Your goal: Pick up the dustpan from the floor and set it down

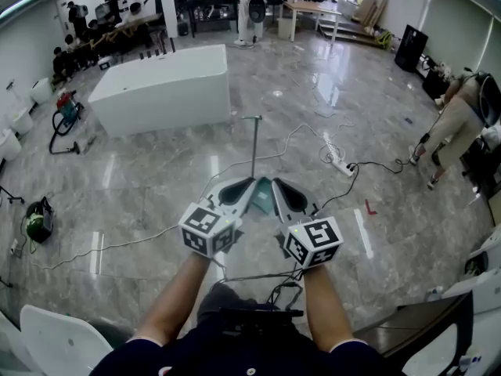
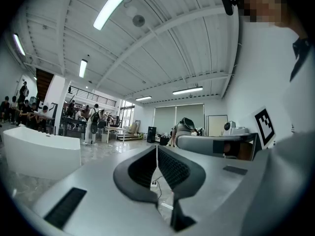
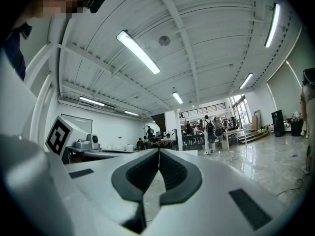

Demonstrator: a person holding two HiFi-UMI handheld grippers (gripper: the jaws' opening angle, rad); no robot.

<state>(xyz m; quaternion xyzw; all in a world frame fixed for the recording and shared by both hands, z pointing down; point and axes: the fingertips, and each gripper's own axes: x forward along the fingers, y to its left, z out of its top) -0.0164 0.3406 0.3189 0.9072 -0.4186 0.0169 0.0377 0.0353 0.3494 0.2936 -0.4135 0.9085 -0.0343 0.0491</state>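
The dustpan (image 1: 263, 193) stands on the grey marble floor just ahead of me. Its teal pan shows between the two gripper noses, and its thin grey handle (image 1: 253, 143) rises upright. My left gripper (image 1: 250, 182) (image 2: 156, 149) is held level just left of the pan, its jaws shut with nothing between them. At the pan's right my right gripper (image 1: 276, 182) (image 3: 159, 152) is also level and shut on nothing. Neither gripper view shows the dustpan; both look out across the hall.
A white bathtub-like block (image 1: 164, 89) stands ahead to the left, with a red vacuum cleaner (image 1: 66, 108) beside it. A power strip (image 1: 339, 162) and cables trail over the floor to the right. A person (image 1: 460, 117) bends over at far right. A white chair (image 1: 63, 340) sits at lower left.
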